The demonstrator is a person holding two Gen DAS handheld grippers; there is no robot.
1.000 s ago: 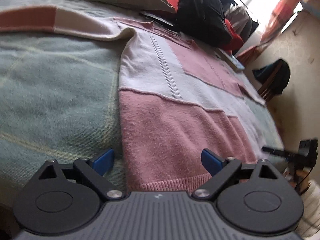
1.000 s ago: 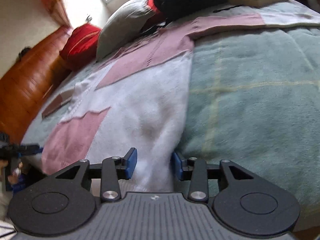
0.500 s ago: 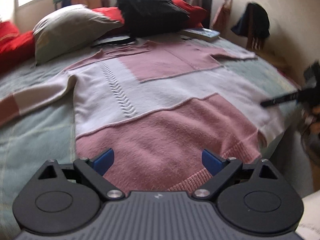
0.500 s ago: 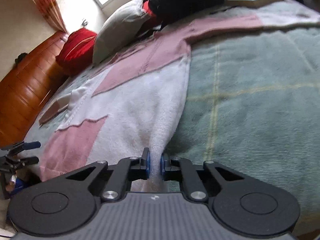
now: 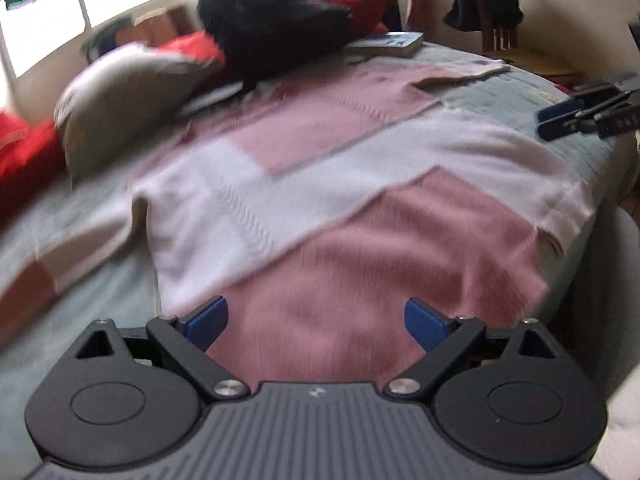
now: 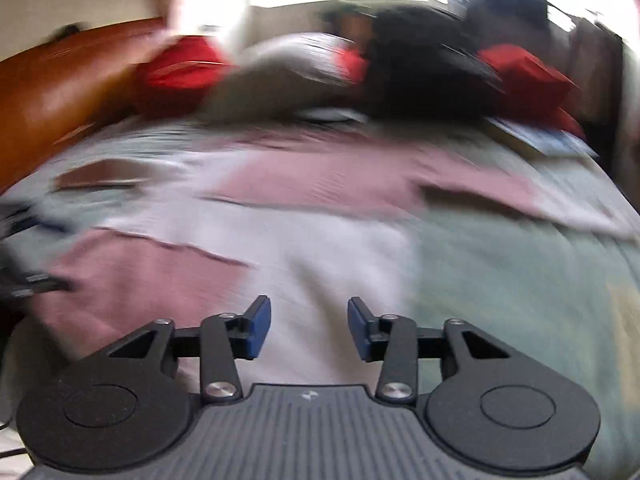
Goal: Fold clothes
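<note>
Green bedspread [image 5: 120,304], pink-and-white sweater [image 5: 360,248] spread flat; both claws agape

The right wrist view is smeared all over, so the red pillows [image 6: 180,68], the black bag [image 6: 424,76] and the book [image 6: 548,140] at the top of the frame look like fuzzy blobs. In the left wrist view the sweater [image 5: 360,216] has its near hem hidden behind the left tongs [image 5: 316,322], and one sleeve runs off the left edge. The right tongs [image 5: 580,114] poke in from the right edge there, mostly cut off.
</note>
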